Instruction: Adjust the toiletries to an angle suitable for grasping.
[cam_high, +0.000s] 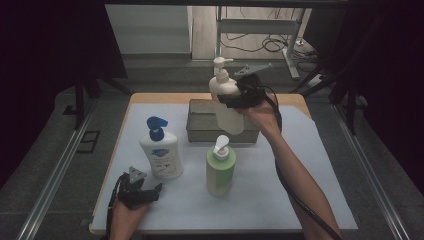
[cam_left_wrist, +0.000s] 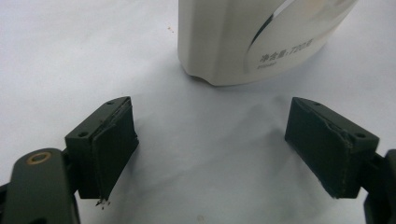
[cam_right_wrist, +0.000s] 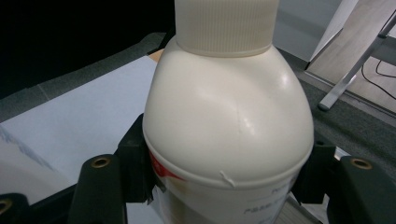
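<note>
The high view is dim, its sides nearly black; the white mat and the floor beyond the table catch most of the light. In the left gripper view soft shadows spread under the bottle. The right gripper view is sharp, with perhaps faint glare on the cream bottle.

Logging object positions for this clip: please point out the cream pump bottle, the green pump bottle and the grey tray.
cream pump bottle (cam_high: 227, 117), high view, lower body
green pump bottle (cam_high: 219, 172), high view, body
grey tray (cam_high: 200, 131), high view, front wall
</note>
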